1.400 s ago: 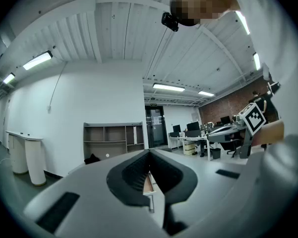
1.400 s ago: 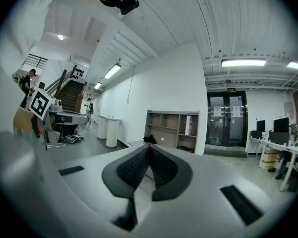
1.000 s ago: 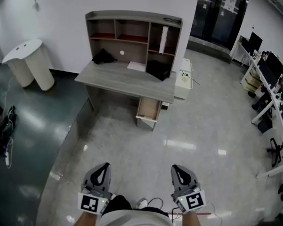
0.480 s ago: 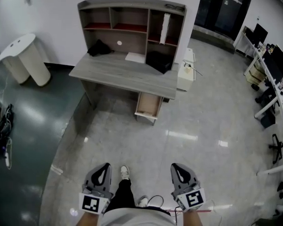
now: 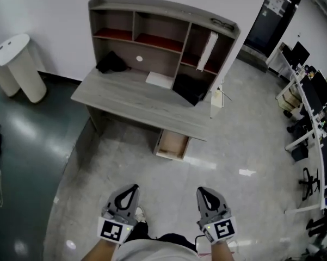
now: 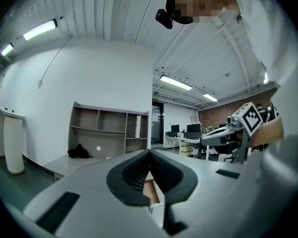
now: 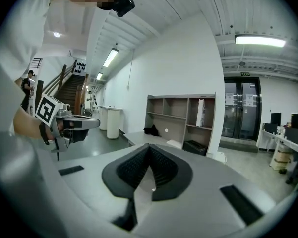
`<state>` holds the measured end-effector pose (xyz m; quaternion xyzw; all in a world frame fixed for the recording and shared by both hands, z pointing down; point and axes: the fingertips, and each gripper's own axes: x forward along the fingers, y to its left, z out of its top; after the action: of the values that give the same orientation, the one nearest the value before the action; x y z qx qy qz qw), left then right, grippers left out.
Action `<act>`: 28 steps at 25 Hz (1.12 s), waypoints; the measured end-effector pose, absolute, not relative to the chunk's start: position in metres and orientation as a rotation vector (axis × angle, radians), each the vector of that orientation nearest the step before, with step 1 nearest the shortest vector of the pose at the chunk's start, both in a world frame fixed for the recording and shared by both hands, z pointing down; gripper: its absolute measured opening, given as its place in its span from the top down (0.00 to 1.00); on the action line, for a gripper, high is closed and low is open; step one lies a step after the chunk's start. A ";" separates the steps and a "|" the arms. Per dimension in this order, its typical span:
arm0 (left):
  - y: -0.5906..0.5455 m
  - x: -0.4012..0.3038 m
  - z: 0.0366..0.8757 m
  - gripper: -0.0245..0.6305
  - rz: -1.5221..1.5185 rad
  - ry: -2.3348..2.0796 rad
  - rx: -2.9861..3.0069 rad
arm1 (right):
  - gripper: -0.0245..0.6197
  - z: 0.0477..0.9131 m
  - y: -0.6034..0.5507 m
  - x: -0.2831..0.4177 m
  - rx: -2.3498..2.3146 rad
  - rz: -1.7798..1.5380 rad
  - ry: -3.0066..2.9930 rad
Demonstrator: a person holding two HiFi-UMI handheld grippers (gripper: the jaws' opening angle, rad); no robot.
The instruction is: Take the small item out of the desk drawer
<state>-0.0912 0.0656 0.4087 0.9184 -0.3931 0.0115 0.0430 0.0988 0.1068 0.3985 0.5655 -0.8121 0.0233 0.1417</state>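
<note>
Desk sits closer & bigger in head view than 1 s ago. L gripper has tilted inward; R gripper keeps much the same spot. Both hang low by the person's body, well apart from desk. L jaws closed tip to tip, nothing btwn them; R jaws likewise closed, empty. Drawer stands pulled out under desk's right end, bare wood showing inside. Small item can't be made out in it, too far to tell. On desktop: black bag at left, white sheet mid, black box at right.
</note>
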 end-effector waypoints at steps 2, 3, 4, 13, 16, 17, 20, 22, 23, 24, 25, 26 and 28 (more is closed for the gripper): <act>0.042 -0.090 0.409 0.94 0.042 -1.171 2.825 | 0.93 0.395 0.087 0.098 1.650 0.061 -2.331; 0.032 -0.088 0.410 0.94 0.041 -1.157 2.832 | 0.93 0.394 0.079 0.100 1.661 0.062 -2.324; 0.024 -0.086 0.410 0.94 0.044 -1.142 2.837 | 0.93 0.394 0.073 0.102 1.676 0.067 -2.315; -0.023 -0.027 0.408 0.94 0.085 -1.063 2.874 | 0.93 0.398 0.025 0.155 1.741 0.078 -2.290; -0.039 -0.010 0.399 0.94 0.048 -1.138 2.862 | 0.93 0.403 0.007 0.177 1.723 0.055 -2.311; -0.043 -0.006 0.395 0.94 0.025 -1.167 2.854 | 0.93 0.403 0.001 0.184 1.710 0.044 -2.316; -0.053 0.006 0.390 0.94 0.035 -1.228 2.849 | 0.93 0.410 -0.015 0.202 1.663 0.037 -2.329; -0.060 0.009 0.394 0.94 0.061 -1.267 2.827 | 0.93 0.417 -0.025 0.208 1.630 0.051 -2.349; -0.063 0.009 0.395 0.94 0.070 -1.288 2.816 | 0.93 0.421 -0.029 0.209 1.608 0.054 -2.355; -0.065 0.010 0.398 0.94 0.081 -1.308 2.806 | 0.93 0.427 -0.032 0.210 1.582 0.058 -2.355; -0.066 0.010 0.400 0.94 0.093 -1.325 2.796 | 0.93 0.434 -0.036 0.211 1.555 0.066 -2.351; -0.067 0.011 0.403 0.94 0.105 -1.338 2.787 | 0.93 0.443 -0.039 0.212 1.528 0.077 -2.344; -0.068 0.011 0.410 0.94 0.137 -1.353 2.765 | 0.93 0.461 -0.045 0.213 1.482 0.100 -2.334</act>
<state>0.0109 -0.0680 0.4100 0.8969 -0.4390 0.0444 0.0301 0.2126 -0.0454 0.4609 0.5262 -0.8290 0.0356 0.1863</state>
